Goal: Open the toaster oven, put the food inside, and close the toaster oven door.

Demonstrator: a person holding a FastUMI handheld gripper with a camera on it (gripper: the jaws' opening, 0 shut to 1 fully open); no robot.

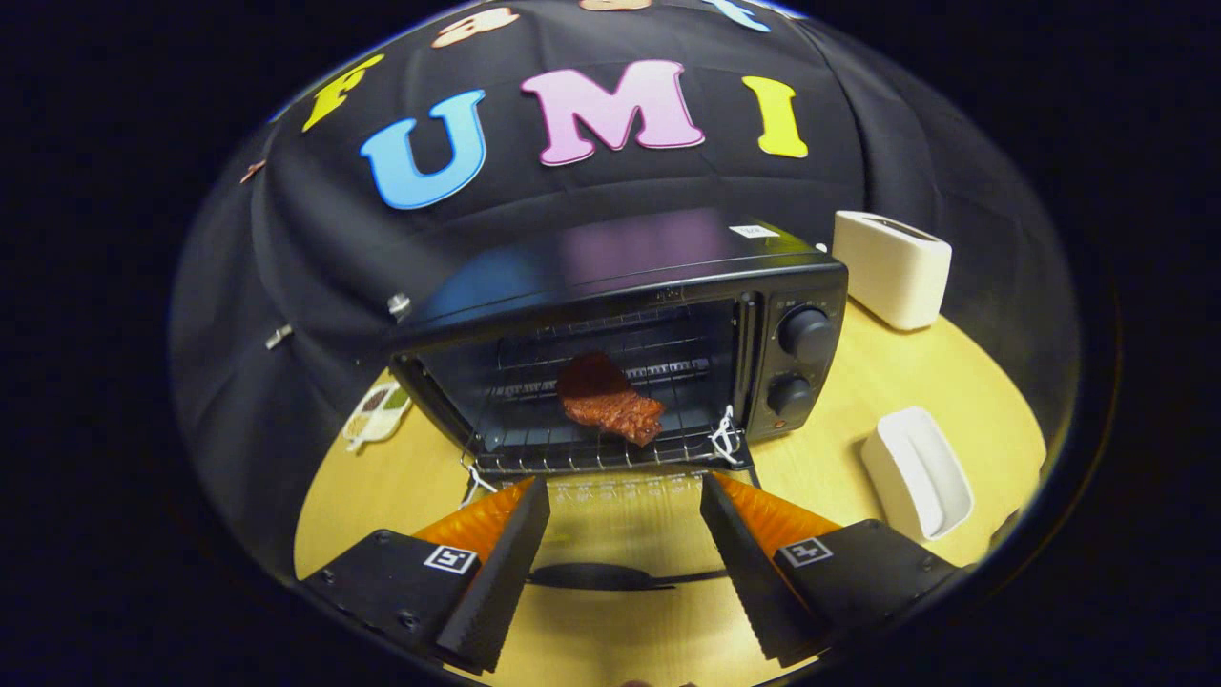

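Jaws wide apart, empty, food [610, 401] on rack in open toaster oven [630, 334]

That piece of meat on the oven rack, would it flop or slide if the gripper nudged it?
The meat looks like a moulded toy, so probably stiff and light. It lies flat on the rack, unlikely to roll, though it might slide. The gripper is open, short of it.

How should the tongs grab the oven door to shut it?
Grip the handle bar at the front edge of the dropped-flat glass door, coming from the front and lifting up. The open tongs hover above it; the meat sits on the rack.
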